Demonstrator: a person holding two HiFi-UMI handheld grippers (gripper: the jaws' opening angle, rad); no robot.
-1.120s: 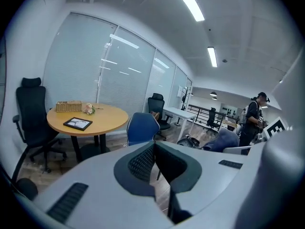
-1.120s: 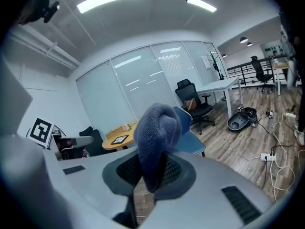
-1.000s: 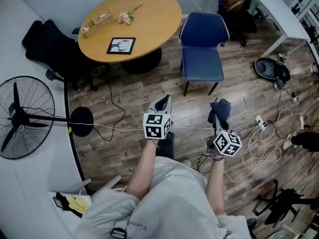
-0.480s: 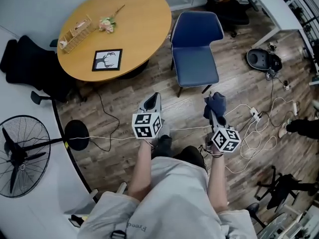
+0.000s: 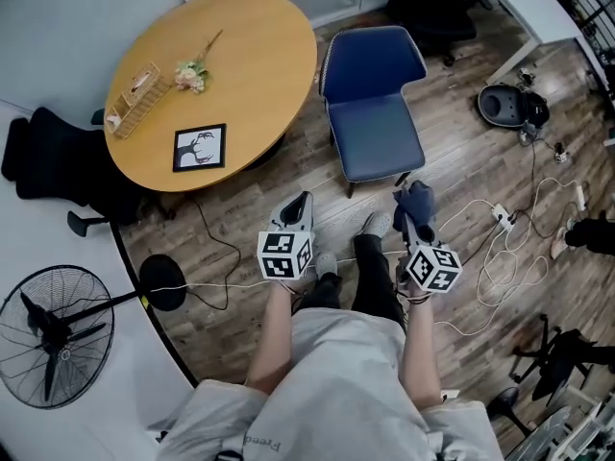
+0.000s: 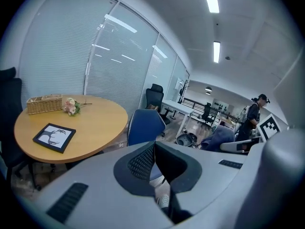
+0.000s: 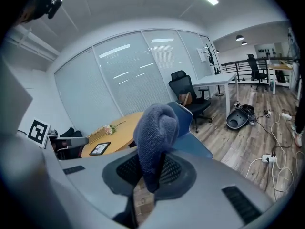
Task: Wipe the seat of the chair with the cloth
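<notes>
- The right gripper (image 5: 413, 224) has its jaws clamped on the cloth (image 5: 416, 200); the left gripper (image 5: 299, 205) has its jaws together, empty.
- The chair (image 5: 375, 137) stands apart, farther off; advised: press the cloth flat and sweep the seat edge to edge.

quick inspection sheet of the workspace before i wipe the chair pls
surface: chair seat bare, nothing on it; wood floor
job's things: cloth, dark blue, held short of the seat
clutter: round table with framed picture, basket, flowers
grippers: left gripper shut, empty; right gripper shut on cloth
cables: white cables looped on the floor at right
surroundings: fan, black chair
</notes>
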